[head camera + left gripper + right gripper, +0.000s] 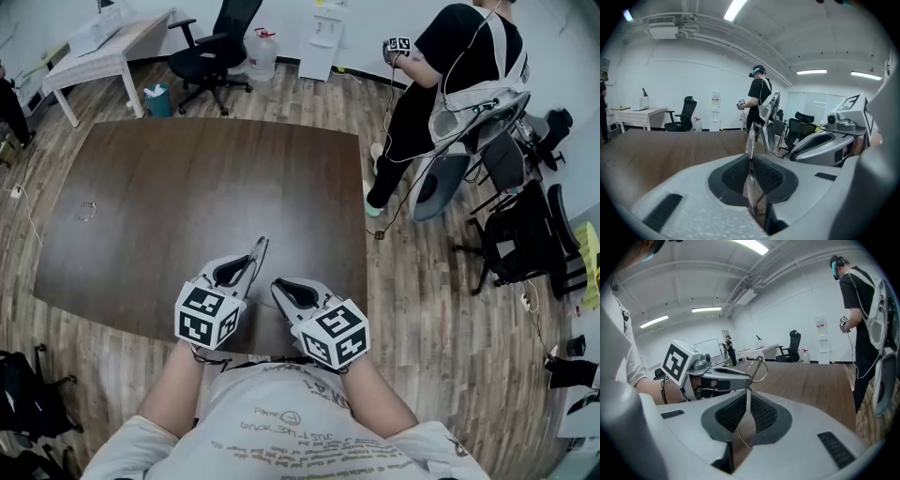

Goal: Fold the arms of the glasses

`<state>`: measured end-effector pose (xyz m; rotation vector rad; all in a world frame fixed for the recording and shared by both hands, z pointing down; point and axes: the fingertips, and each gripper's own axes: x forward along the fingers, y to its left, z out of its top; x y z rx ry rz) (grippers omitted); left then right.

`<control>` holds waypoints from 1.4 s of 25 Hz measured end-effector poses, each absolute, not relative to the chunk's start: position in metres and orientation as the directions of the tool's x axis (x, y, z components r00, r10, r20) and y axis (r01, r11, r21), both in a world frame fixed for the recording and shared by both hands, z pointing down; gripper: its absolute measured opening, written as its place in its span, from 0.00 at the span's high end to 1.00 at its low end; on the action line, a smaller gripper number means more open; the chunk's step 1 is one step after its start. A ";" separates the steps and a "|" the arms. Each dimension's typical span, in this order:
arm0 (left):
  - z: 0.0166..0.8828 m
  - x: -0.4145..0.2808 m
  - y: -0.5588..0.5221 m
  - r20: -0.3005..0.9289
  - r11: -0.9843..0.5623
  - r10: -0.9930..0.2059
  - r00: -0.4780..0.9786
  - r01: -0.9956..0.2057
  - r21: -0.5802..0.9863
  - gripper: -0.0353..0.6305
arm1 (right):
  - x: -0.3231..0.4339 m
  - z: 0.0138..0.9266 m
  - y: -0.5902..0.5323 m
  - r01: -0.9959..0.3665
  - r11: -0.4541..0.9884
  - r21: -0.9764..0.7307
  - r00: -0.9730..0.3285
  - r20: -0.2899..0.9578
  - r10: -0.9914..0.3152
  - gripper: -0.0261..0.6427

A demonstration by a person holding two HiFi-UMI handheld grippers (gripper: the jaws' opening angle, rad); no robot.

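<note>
The glasses (756, 363) are thin wire-rimmed; one round rim stands just above my right gripper's (747, 392) shut jaws, and a thin arm runs down between them toward the camera. In the left gripper view a shiny edge-on part of the glasses (751, 136) sticks up from the left gripper's (751, 157) shut jaws. From the head view, both grippers hover close together over the near edge of the dark brown table (187, 187), the left gripper (255, 261) just left of the right gripper (279, 286). The glasses (259, 251) barely show there.
A small wire ring (86, 211) lies far left on the table. A person in black (450, 75) stands beyond the table's right end, holding another gripper. Office chairs (211, 52) and a white desk (103, 47) stand at the back. Bags lie on the floor at right.
</note>
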<state>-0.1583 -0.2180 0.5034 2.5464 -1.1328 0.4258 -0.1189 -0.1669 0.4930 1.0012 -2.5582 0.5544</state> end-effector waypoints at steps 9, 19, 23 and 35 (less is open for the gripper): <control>0.508 -0.193 -0.247 0.402 -0.425 -0.774 0.489 -0.872 0.241 0.88 | -0.116 0.488 -0.162 -0.671 0.689 -0.275 -0.726 0.430 -0.536 0.82; 0.502 -0.194 -0.261 0.388 -0.357 -0.797 0.462 -0.880 0.314 0.88 | -0.104 0.535 -0.159 -0.660 0.598 -0.455 -0.749 0.466 -0.471 0.82; 0.499 -0.185 -0.260 0.373 -0.376 -0.790 0.487 -0.865 0.333 0.88 | -0.092 0.536 -0.168 -0.685 0.553 -0.474 -0.729 0.454 -0.513 0.82; 0.504 -0.167 -0.242 0.375 -0.427 -0.764 0.525 -0.847 0.316 0.88 | -0.081 0.527 -0.167 -0.702 0.538 -0.467 -0.711 0.427 -0.558 0.86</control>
